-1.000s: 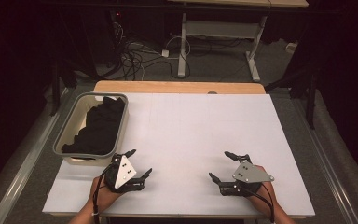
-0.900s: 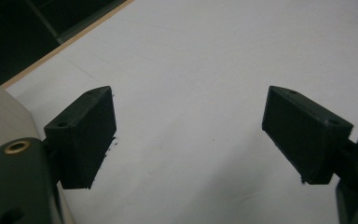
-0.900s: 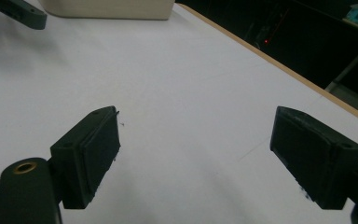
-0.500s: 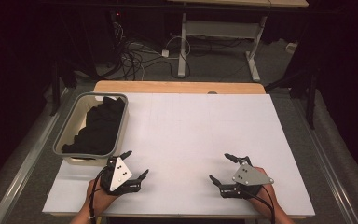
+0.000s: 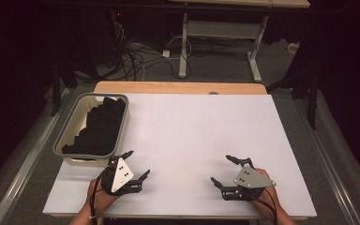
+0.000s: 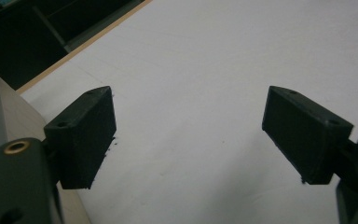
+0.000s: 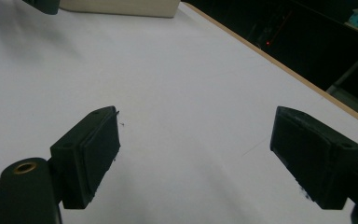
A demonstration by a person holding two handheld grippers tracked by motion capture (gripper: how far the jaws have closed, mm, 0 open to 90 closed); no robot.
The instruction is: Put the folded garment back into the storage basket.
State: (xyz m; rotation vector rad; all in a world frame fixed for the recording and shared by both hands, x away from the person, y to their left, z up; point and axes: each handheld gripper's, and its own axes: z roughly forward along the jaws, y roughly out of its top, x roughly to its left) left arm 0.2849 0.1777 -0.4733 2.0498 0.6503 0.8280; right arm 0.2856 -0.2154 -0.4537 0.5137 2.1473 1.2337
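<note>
The bin (image 5: 64,143) of black cloth (image 5: 97,131) sits just beyond the left claw (image 5: 137,165), both claws spread wide, holding nothing.

1. High view: fixed above the near edge, facing forward and down, far enough back to take in the whole white tabletop (image 5: 192,140), the bin (image 5: 70,136) at its left and the floor beyond.
2. Left gripper view: mounted on the left tool (image 5: 133,166), low and close over the tabletop (image 6: 205,70), looking along two wide-apart jaws toward the far wooden edge.
3. Right gripper view: mounted on the right tool (image 5: 225,171), equally low, angled across the tabletop (image 7: 168,70) toward the bin (image 7: 121,7).
4. Shared by all three: the white sheet.
</note>
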